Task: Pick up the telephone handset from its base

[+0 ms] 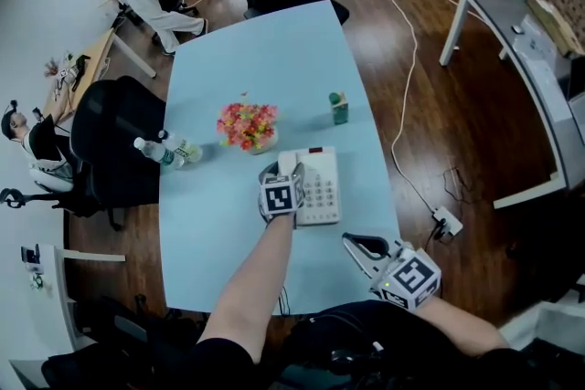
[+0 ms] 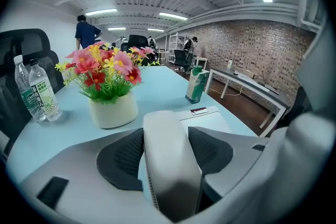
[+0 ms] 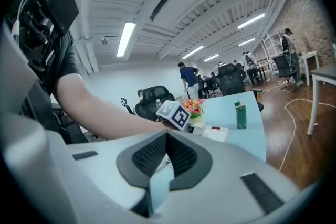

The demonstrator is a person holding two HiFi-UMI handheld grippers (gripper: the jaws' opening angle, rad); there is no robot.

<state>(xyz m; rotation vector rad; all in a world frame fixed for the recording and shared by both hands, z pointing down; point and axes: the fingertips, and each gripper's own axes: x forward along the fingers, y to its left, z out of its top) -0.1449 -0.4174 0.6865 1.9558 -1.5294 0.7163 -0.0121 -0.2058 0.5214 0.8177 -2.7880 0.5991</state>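
Observation:
A white telephone base (image 1: 320,187) lies on the light blue table (image 1: 265,59), with its handset (image 1: 288,161) resting in the cradle along the left side. My left gripper (image 1: 283,173) reaches down over it. In the left gripper view the handset (image 2: 168,165) runs between the two dark pads (image 2: 123,157), and the left gripper (image 2: 167,131) is open, with a thin gap beside the handset. The right gripper (image 1: 353,240) hovers at the table's near right edge, shut and empty. In the right gripper view its tips (image 3: 167,136) meet, and the telephone (image 3: 216,134) lies ahead.
A pot of pink and yellow flowers (image 1: 248,125) stands just behind the phone, two water bottles (image 1: 169,151) at the left edge, and a green carton (image 1: 339,108) to the right. Black office chairs (image 1: 119,142) flank the table. People sit at the left. A white cable (image 1: 407,87) crosses the floor.

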